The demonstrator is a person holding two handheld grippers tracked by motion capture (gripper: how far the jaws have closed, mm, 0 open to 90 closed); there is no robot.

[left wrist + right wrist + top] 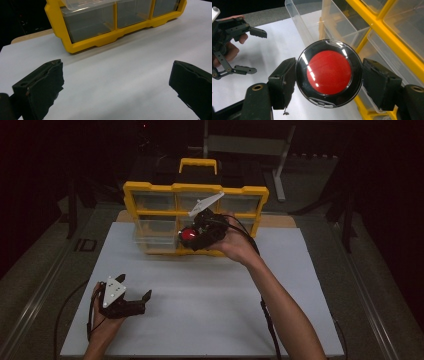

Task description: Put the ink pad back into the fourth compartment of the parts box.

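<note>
High view lays out the white rectangular worktop (210, 305) first, and at the middle of its far edge stands the yellow plastic organiser with clear drawers (150, 195), one clear plastic drawer (155, 240) pulled out of its lower left bay toward the near side. Just in front of that organiser the right gripper (192, 236) is raised off the worktop, its black jaws clamped on opposite sides of the round black puck with a glossy red centre (329, 73). That puck seems to hover beside the pulled-out drawer's rim, though the dim light leaves contact unclear. Near the worktop's near left corner the left gripper (145, 301) rests, jaws spread wide and holding nothing.
</note>
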